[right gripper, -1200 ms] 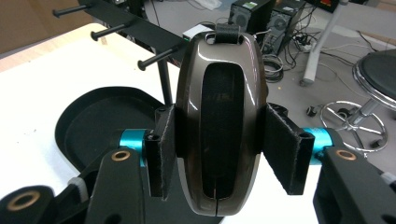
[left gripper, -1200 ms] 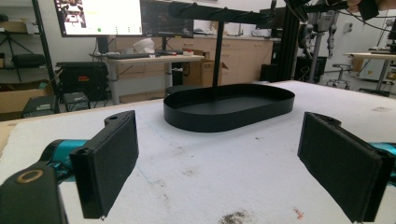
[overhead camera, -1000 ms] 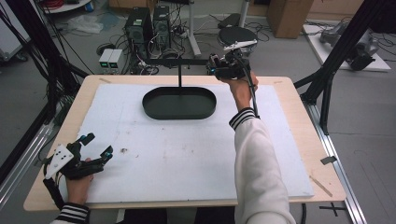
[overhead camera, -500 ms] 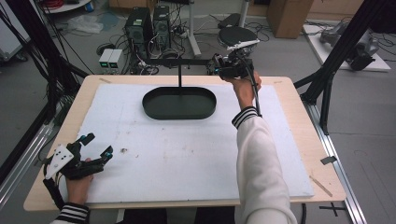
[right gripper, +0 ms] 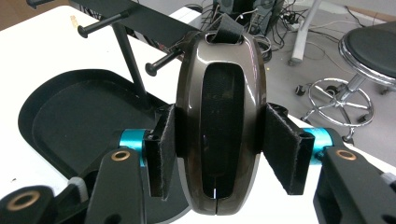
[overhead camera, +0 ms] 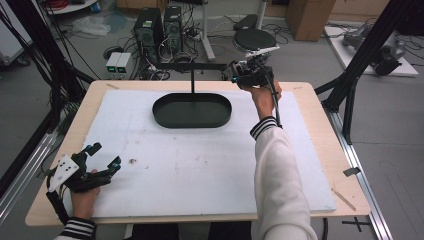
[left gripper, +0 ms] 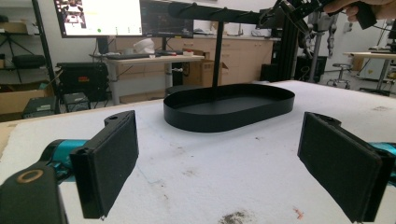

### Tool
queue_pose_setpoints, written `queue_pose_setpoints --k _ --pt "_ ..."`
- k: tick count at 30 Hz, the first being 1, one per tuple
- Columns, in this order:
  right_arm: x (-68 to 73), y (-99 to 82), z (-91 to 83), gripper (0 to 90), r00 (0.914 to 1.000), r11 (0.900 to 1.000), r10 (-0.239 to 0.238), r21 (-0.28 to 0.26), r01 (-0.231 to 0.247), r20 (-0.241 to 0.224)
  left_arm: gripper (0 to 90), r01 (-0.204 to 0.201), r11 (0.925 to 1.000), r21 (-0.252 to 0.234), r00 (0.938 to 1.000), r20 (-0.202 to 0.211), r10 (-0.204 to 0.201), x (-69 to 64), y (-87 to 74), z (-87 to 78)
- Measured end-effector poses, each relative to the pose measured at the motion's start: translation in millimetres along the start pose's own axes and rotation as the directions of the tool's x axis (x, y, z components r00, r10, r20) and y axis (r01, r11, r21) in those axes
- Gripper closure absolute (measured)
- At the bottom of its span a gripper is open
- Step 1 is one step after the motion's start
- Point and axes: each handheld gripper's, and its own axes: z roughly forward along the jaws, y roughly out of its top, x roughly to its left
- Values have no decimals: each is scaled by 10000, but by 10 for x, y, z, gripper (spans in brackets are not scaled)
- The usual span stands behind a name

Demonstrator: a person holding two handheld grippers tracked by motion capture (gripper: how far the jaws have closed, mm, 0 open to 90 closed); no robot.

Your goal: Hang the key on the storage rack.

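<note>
The right gripper (right gripper: 219, 154) has its two padded jaws pressed against the flanks of a glossy dark-brown oval case (right gripper: 219, 126) — one pad on each long side, the case standing lengthwise between them with its rounded lower end toward the camera. A black strap loop (right gripper: 226, 28) sticks out of the case's far end, right at the tip of a peg (right gripper: 163, 60) on the black rack (overhead camera: 192, 67). In the high view the right gripper (overhead camera: 247, 75) is at the right end of the rack's crossbar, above and to the right of the rack's oval tray (overhead camera: 192, 111).

The left gripper (left gripper: 219, 163) has its jaws spread wide with nothing between them; the tray (left gripper: 229, 109) lies well ahead of it on the white mat (left gripper: 210, 177). From above, the left gripper (overhead camera: 102, 160) rests near the mat's front left corner, well apart from the rack, on the wooden table (overhead camera: 320, 130).
</note>
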Motion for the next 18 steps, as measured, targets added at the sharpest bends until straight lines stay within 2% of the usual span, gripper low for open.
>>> queue_pose_setpoints --k 5,18 --pt "-15 -39 5 479 10000 9997 -48 257 48 -8 128 -19 10000 -18 10000 14 19 0 -1 1" --pt "-33 -96 54 479 9999 9985 103 539 -97 -102 128 -15 10000 -10 10000 11 15 0 0 -1"
